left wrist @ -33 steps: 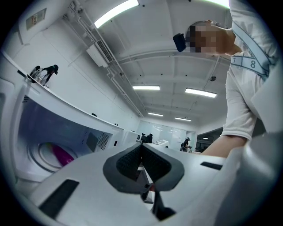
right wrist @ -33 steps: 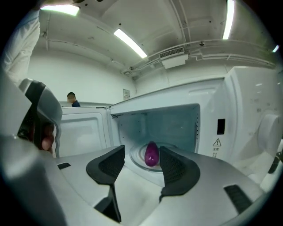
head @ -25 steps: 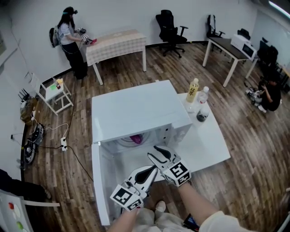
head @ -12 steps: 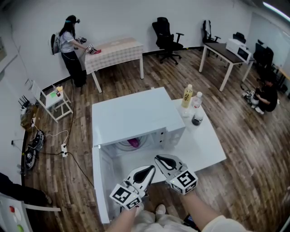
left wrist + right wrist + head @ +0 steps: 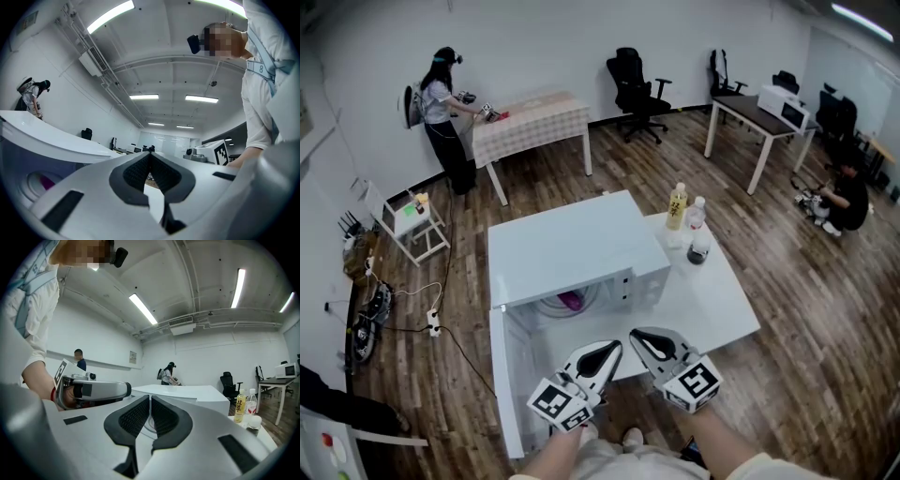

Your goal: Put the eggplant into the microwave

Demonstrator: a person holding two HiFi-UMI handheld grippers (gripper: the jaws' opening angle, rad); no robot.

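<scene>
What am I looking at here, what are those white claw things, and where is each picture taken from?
A person holds a two-jaw gripper in each hand. The overhead picture comes from a camera on their head; the other two come from cameras riding on each gripper, looking along its jaws. The left gripper and right gripper are both shut and empty; the right one's jaws have just closed. On the white table stands a microwave, door open, with a purple eggplant inside and a yellow bottle beside it.
</scene>
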